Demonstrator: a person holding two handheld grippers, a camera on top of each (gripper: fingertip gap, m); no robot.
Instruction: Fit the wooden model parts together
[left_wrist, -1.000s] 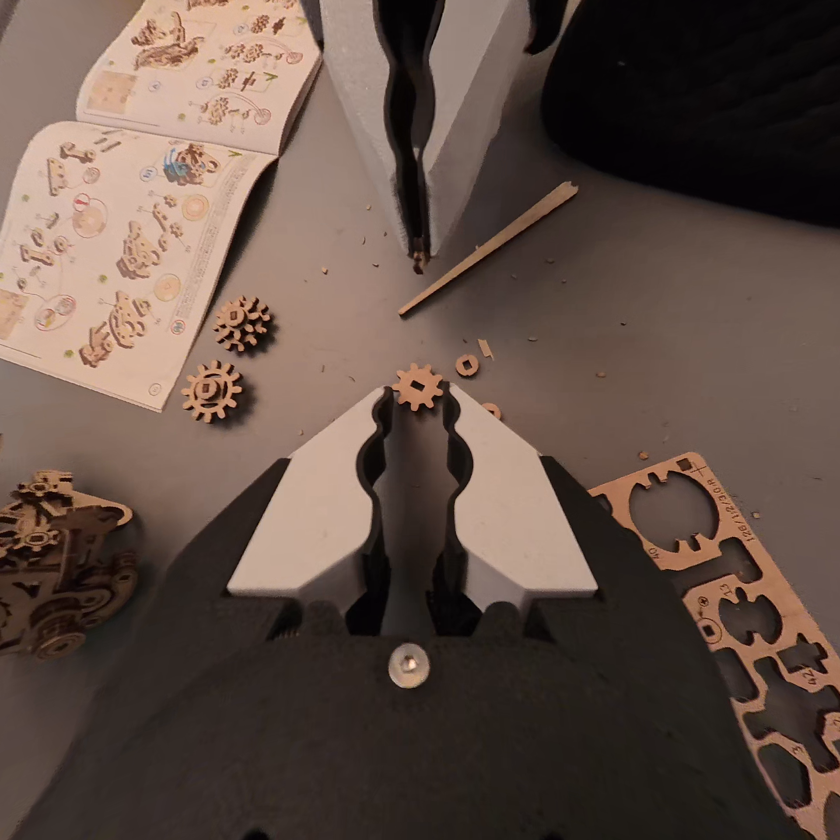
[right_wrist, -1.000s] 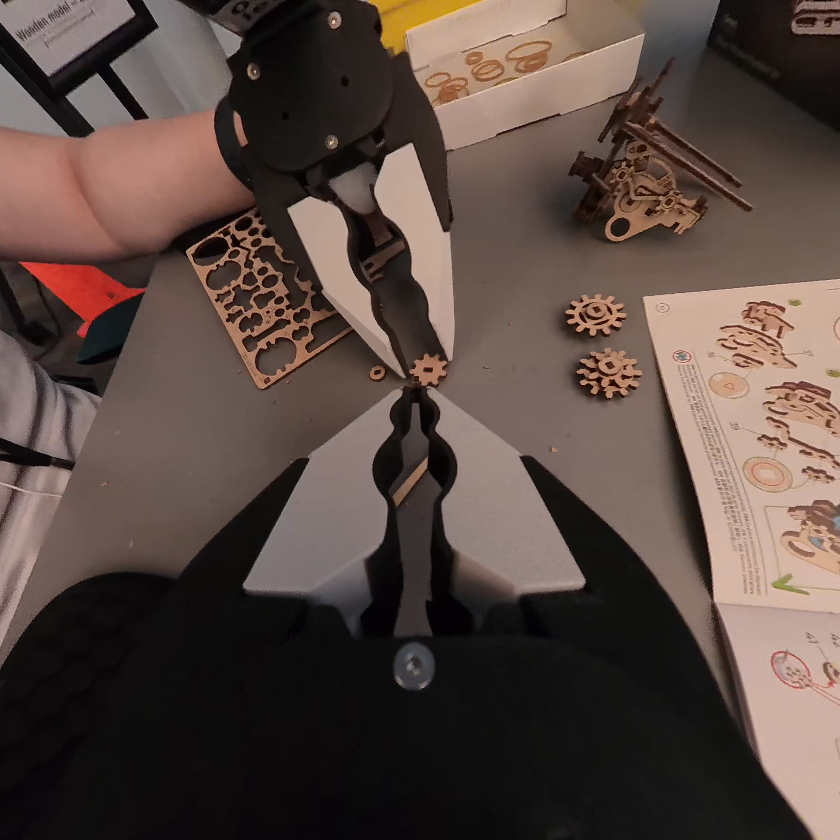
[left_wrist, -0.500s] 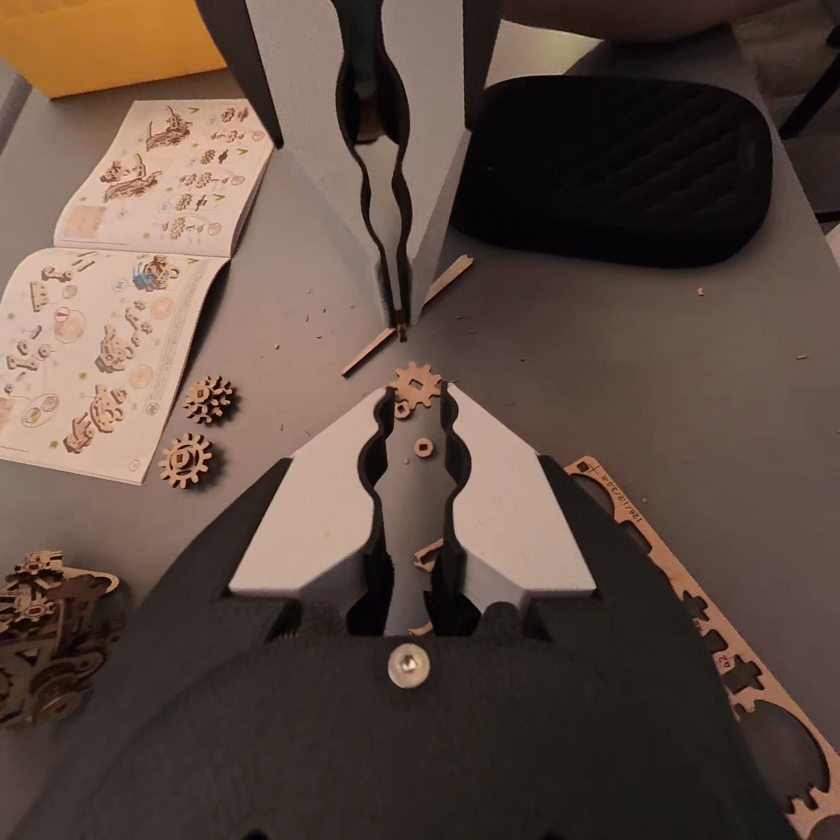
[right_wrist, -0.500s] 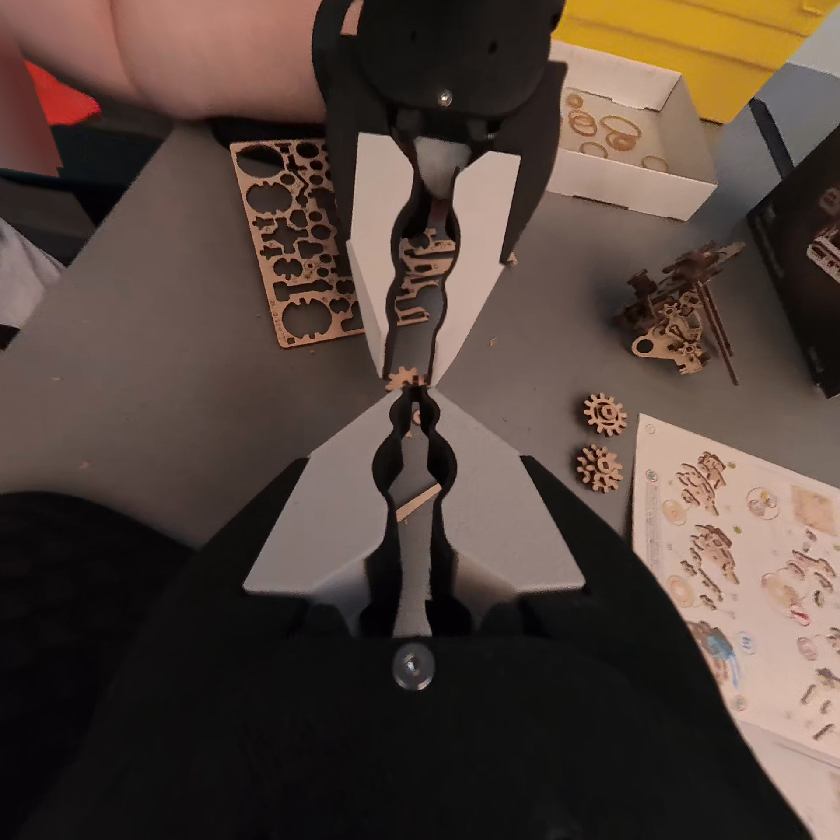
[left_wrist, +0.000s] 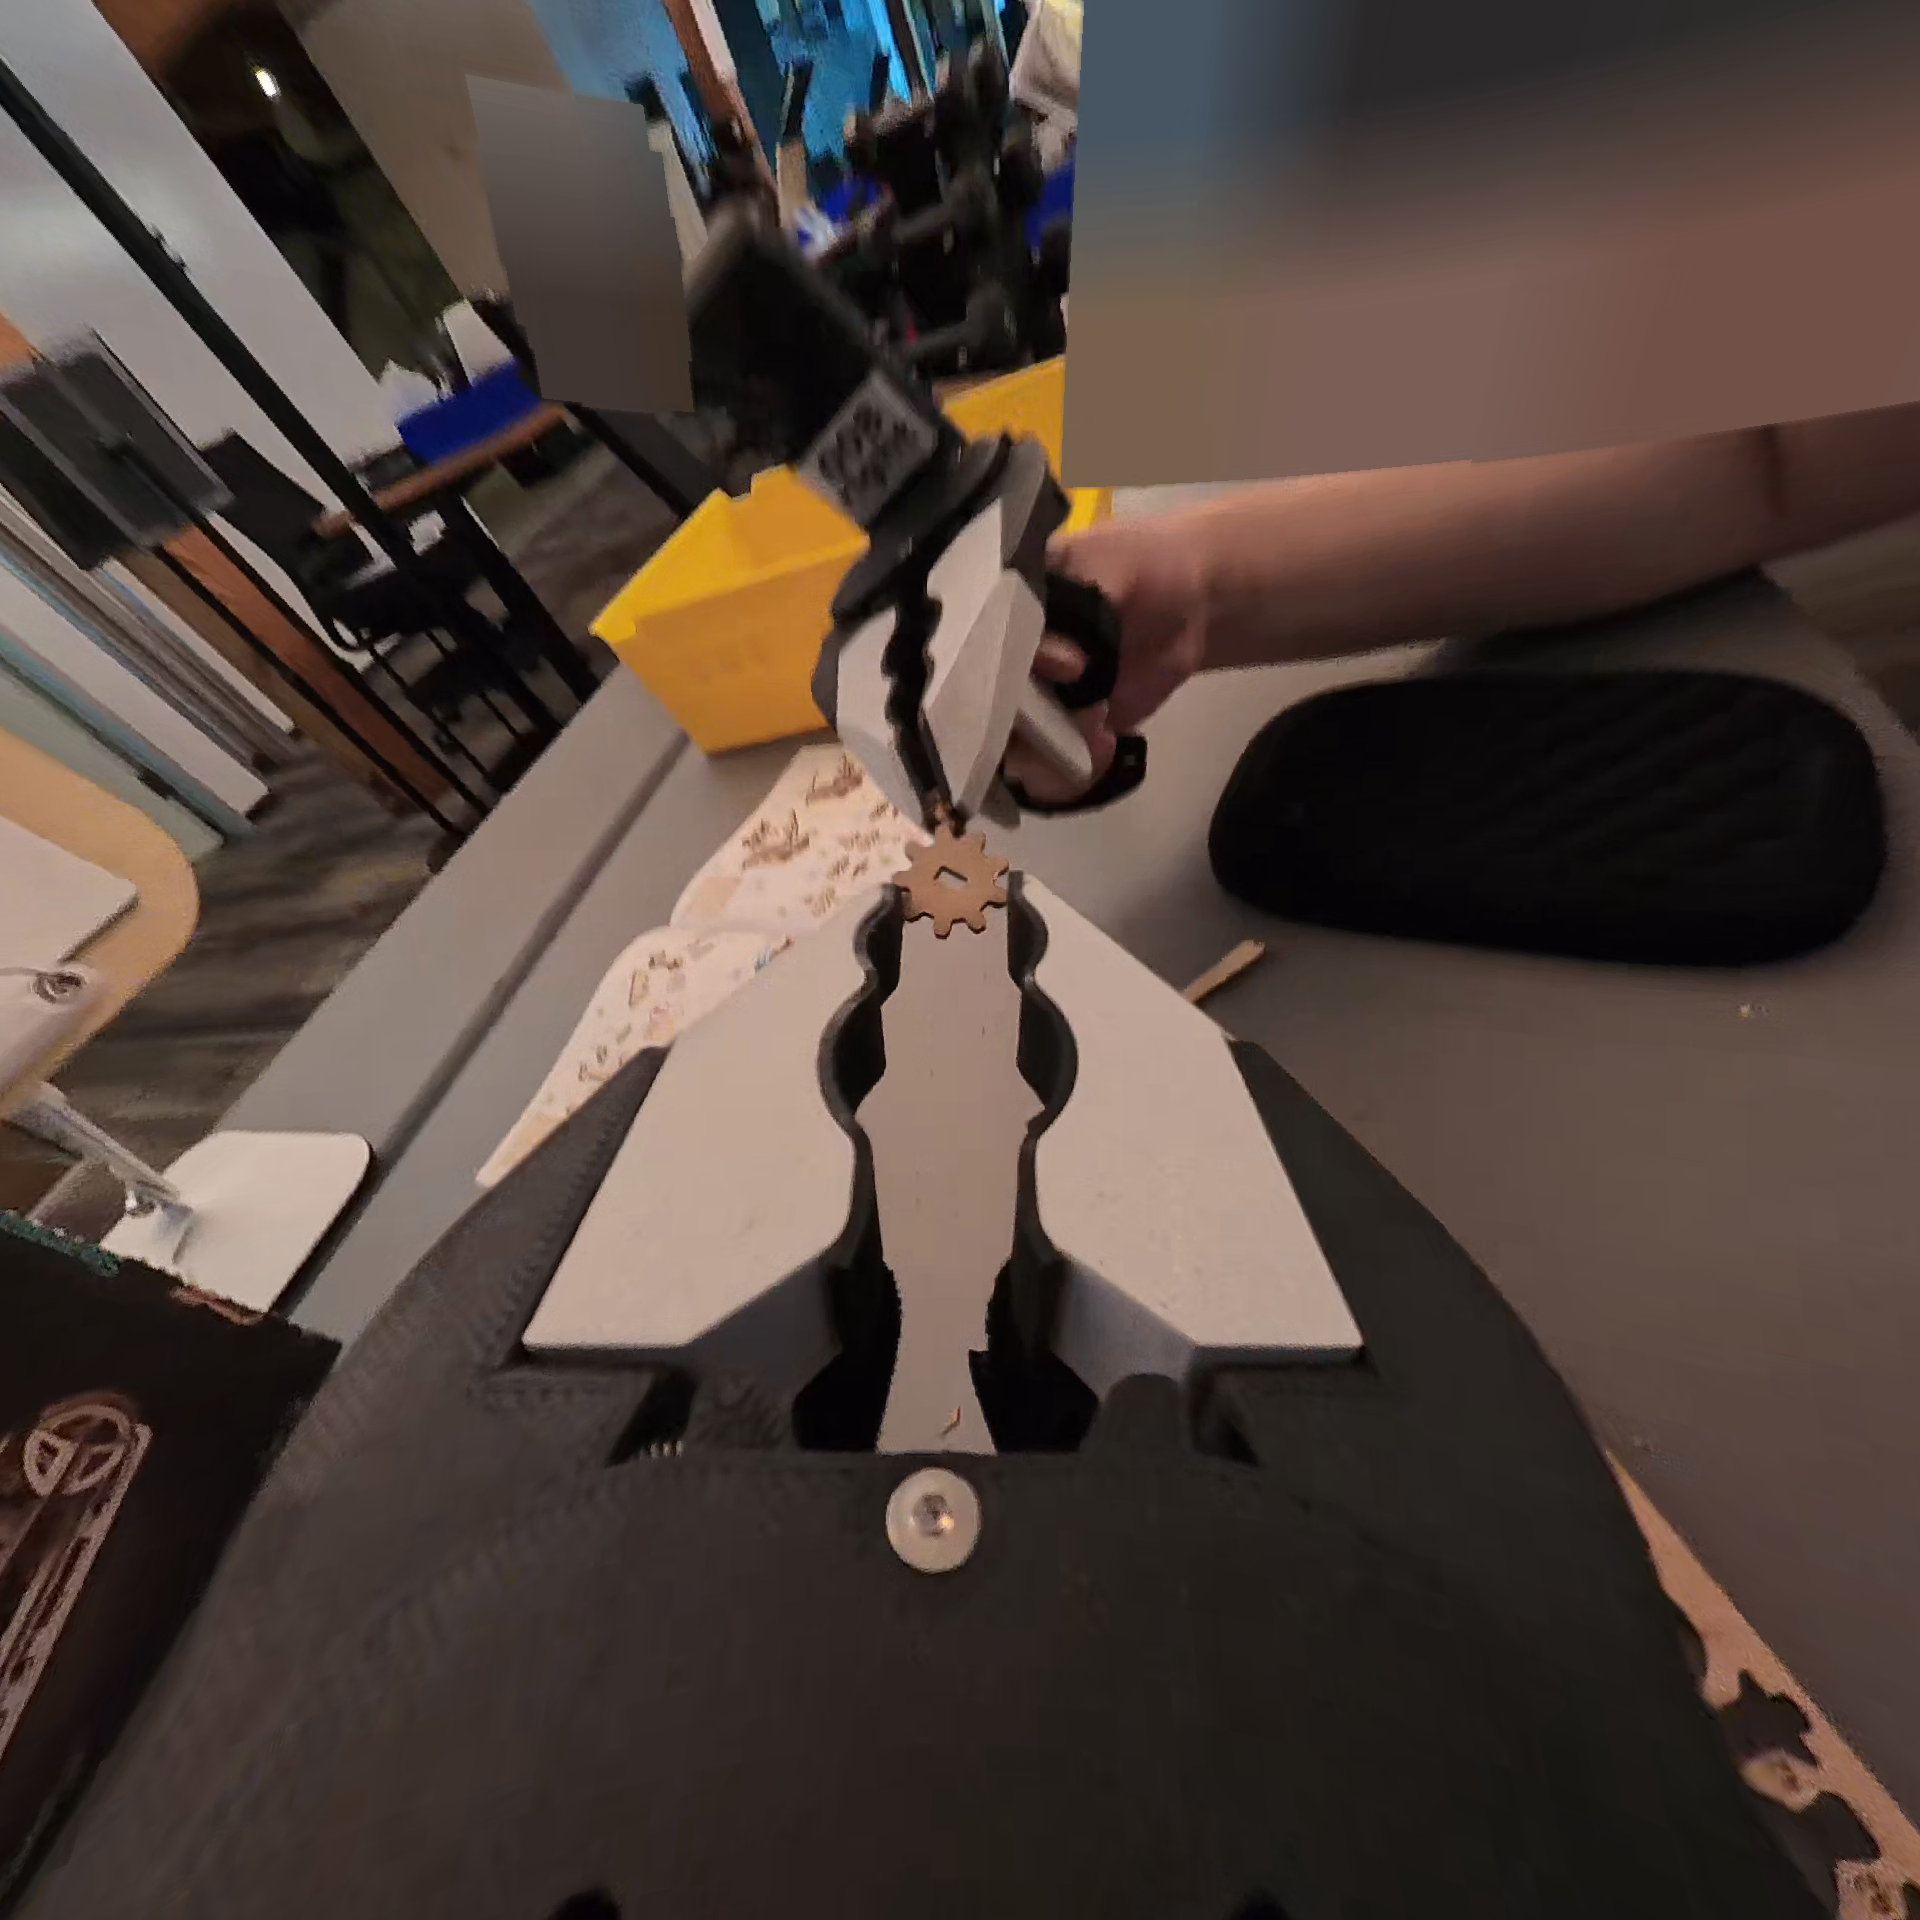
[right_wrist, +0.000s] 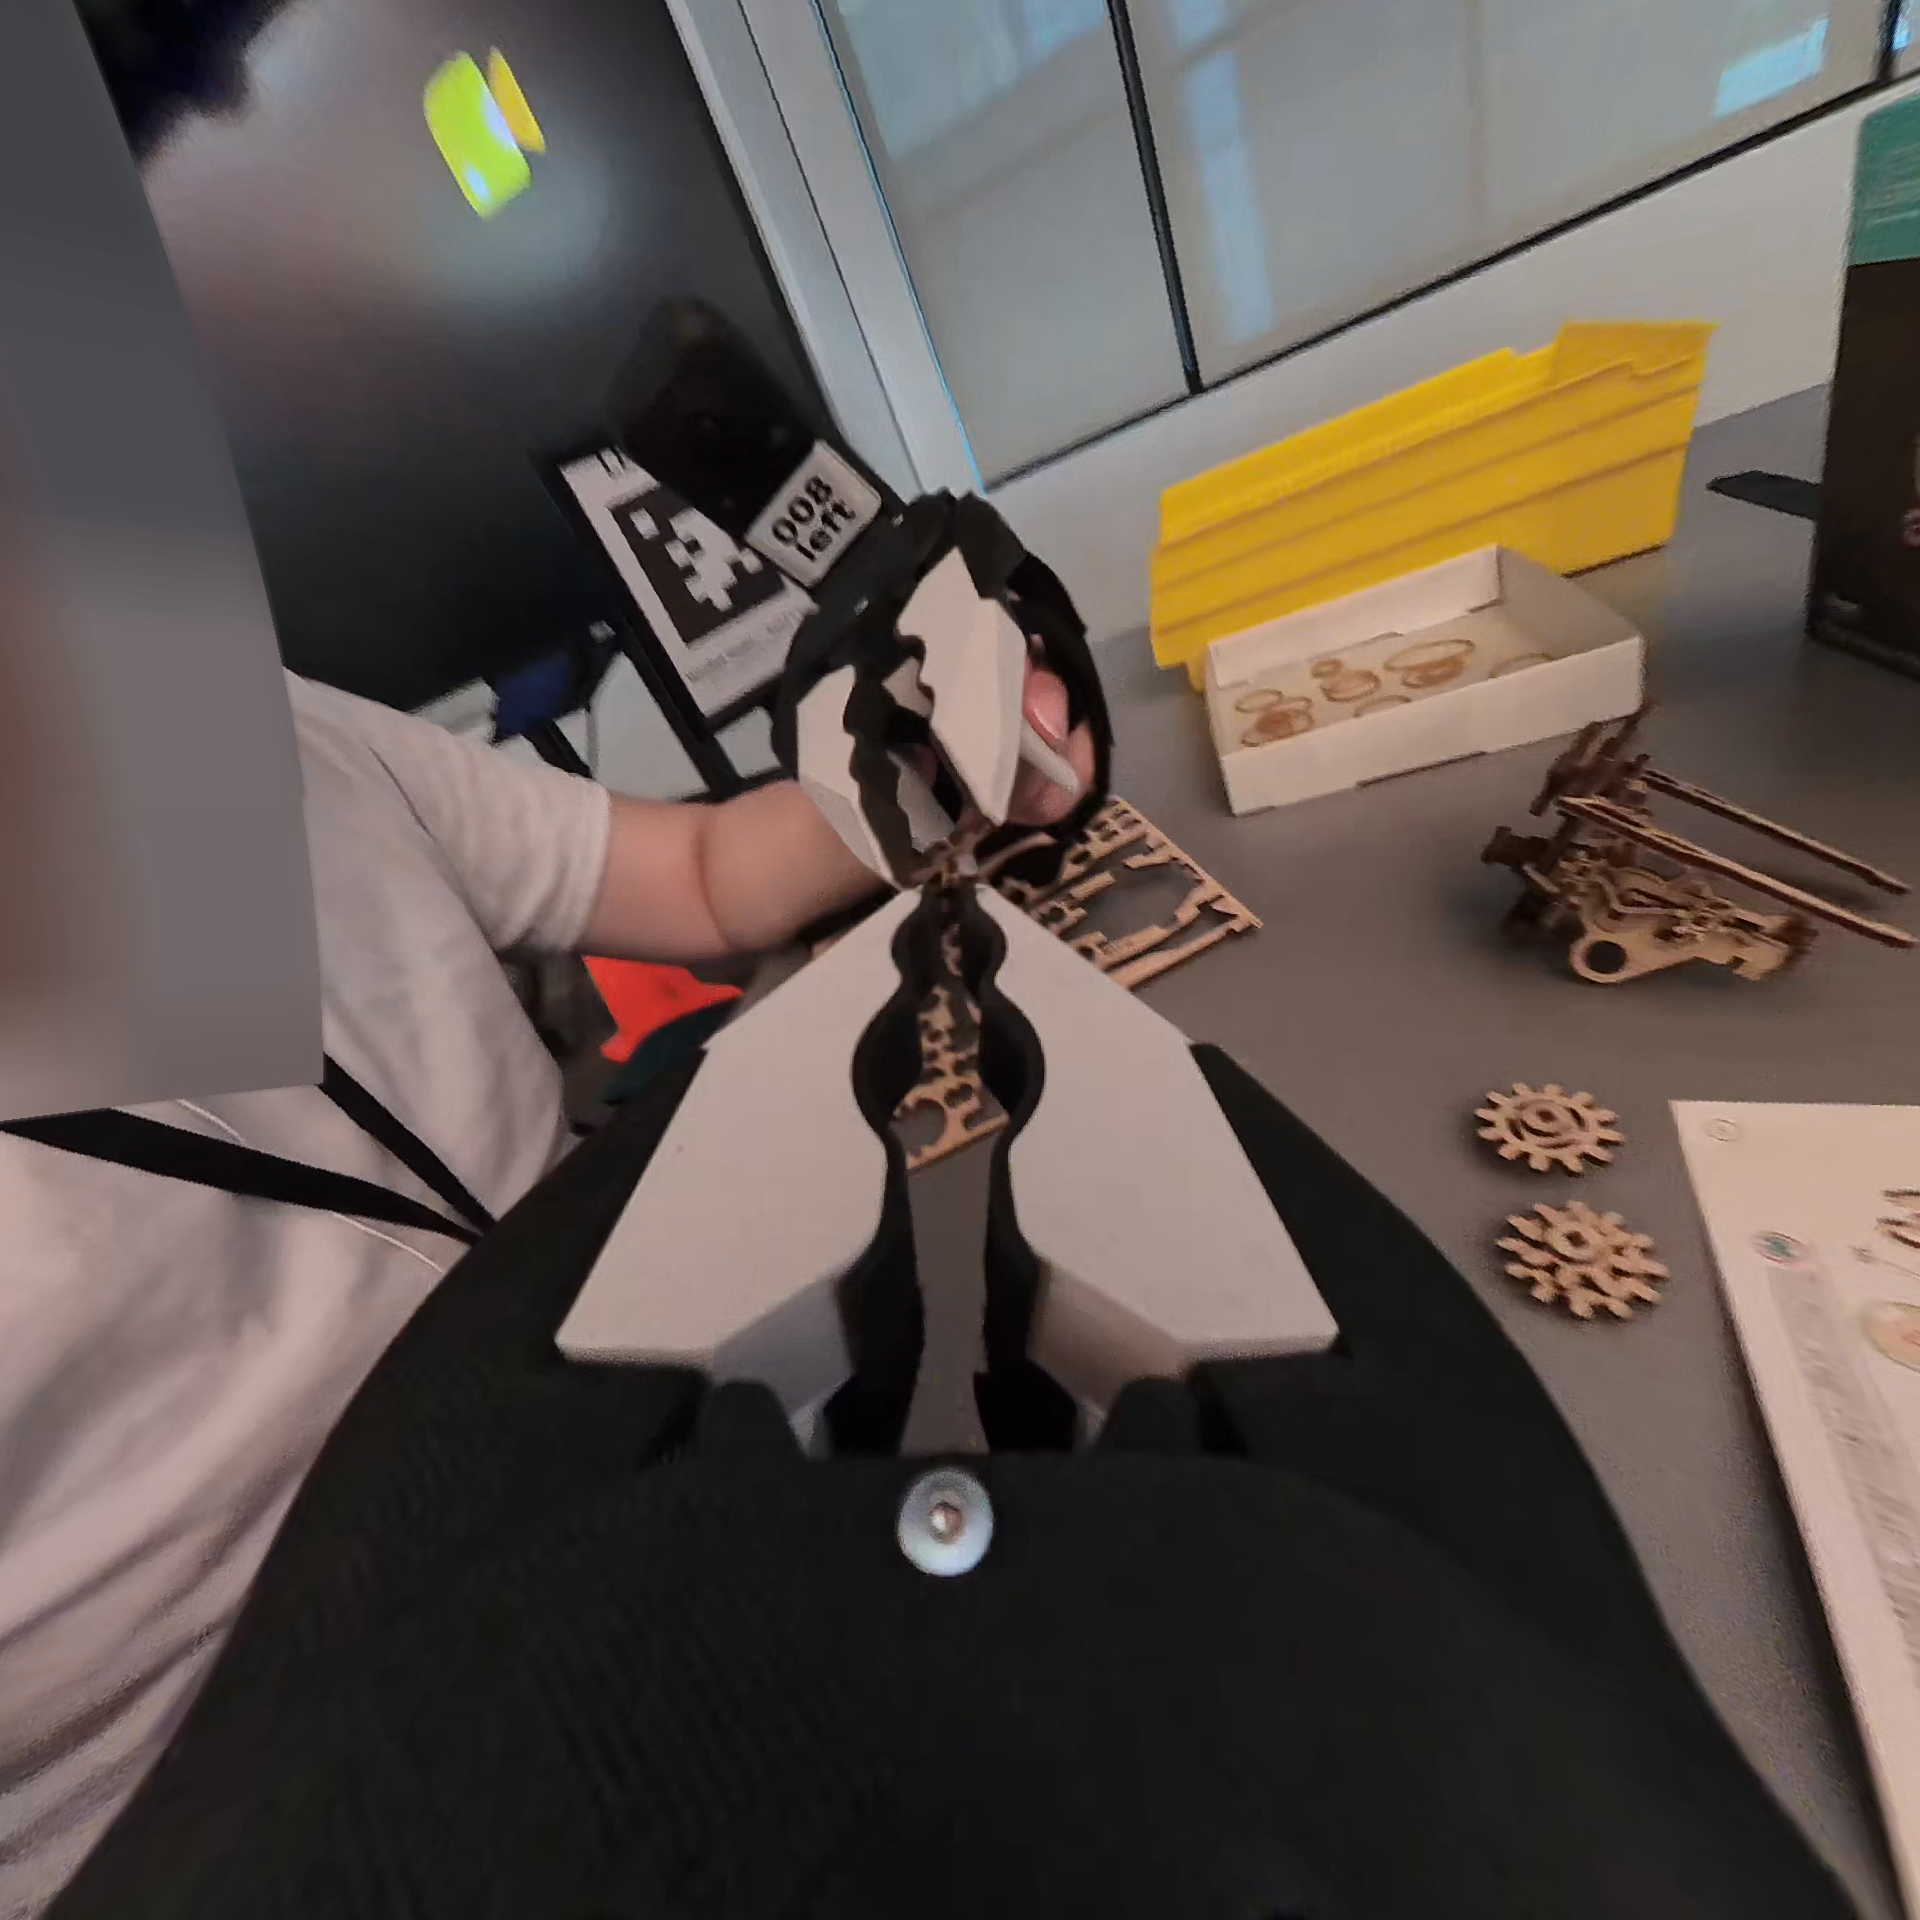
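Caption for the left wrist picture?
Left gripper pinches a small wooden gear while right gripper meets it above the table.

White tag (right_wrist: 818, 513) on the far gripper: short dark print.
Black-and-white marker card (right_wrist: 694, 558): square code pattern, fine print beneath.
Booklet (right_wrist: 1829, 1351) on the tabletop: small diagrams and print, blurred.
Dark box (left_wrist: 62, 1496): pale emblem.
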